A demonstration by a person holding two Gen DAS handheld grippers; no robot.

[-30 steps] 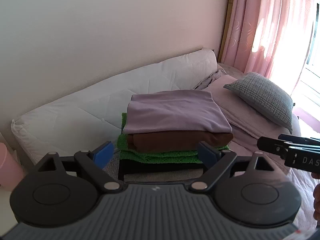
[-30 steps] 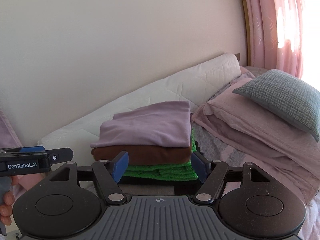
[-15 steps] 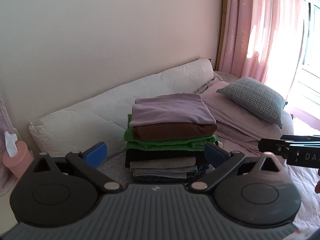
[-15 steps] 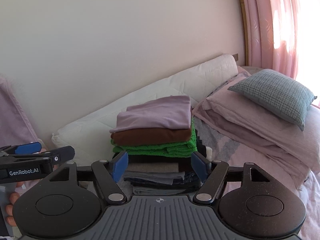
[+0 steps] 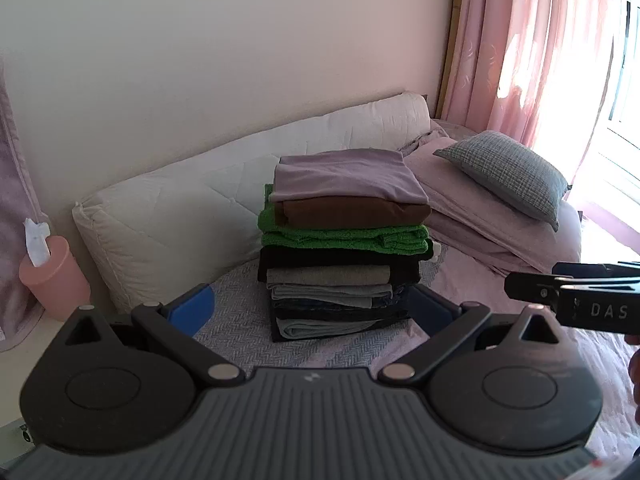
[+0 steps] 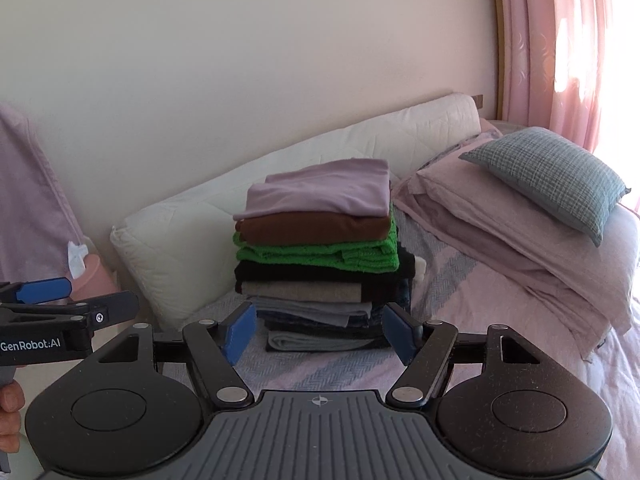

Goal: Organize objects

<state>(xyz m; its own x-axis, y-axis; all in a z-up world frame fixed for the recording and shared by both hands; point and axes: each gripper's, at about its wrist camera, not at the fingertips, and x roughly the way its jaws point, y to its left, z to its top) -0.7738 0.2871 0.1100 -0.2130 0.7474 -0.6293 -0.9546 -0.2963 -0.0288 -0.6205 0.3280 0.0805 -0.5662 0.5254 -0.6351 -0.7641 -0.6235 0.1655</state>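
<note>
Both of our hand-held grippers have pulled back from the stack of folded clothes (image 5: 346, 248), so that its whole height down to the bed (image 5: 240, 320) now shows, where a second ago only the upper layers did. Our left hand-held gripper (image 5: 314, 306) has just been opening; its jaws stand wide with nothing between them. Our right hand-held gripper (image 6: 320, 330) is also spread apart and holds nothing.

The stack sits near the back edge of the bed, just in front of the white bolster (image 5: 180, 216) along the wall. A lilac piece (image 5: 348, 176) lies on top, then a brown one (image 5: 352, 210), a green one (image 5: 344, 236), and black, grey and denim pieces below. The layers look fairly square, though the green one pokes out on the left.

We judge the stacking largely done: no loose garment shows on the bed. Toward the window end lie a folded pink sheet (image 6: 500, 232) and a grey pillow (image 6: 548, 172). Whether anything remains to sort outside these views we cannot tell.
</note>
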